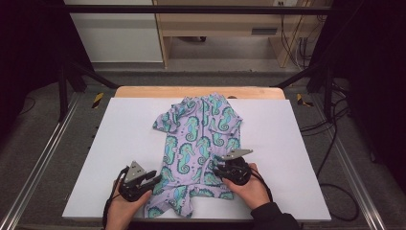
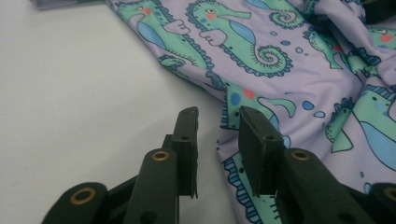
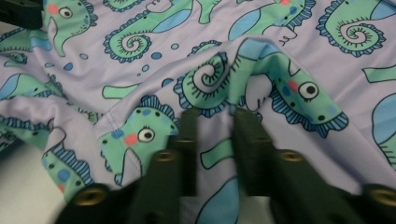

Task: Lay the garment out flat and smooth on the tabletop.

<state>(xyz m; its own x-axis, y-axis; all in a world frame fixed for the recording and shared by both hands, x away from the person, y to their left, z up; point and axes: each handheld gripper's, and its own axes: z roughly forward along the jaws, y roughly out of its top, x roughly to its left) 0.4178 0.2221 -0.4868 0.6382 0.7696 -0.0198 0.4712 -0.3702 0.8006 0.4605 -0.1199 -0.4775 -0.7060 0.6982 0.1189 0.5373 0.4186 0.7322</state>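
Closing in on the near end of the garment point(image 1: 198, 143), both hands seem set to grasp it, probably for folding or smoothing. The left hand-held gripper point(image 2: 218, 123) has its jaws spread, straddling the fabric's edge at a leg. The right hand-held gripper point(image 3: 215, 116) is likewise parted over a raised fold, pinching nothing yet. Next, each must close squarely on cloth. The lilac one-piece, printed with green seahorses, lies lengthwise mid-surface point(image 1: 110, 143), rumpled near the grippers.
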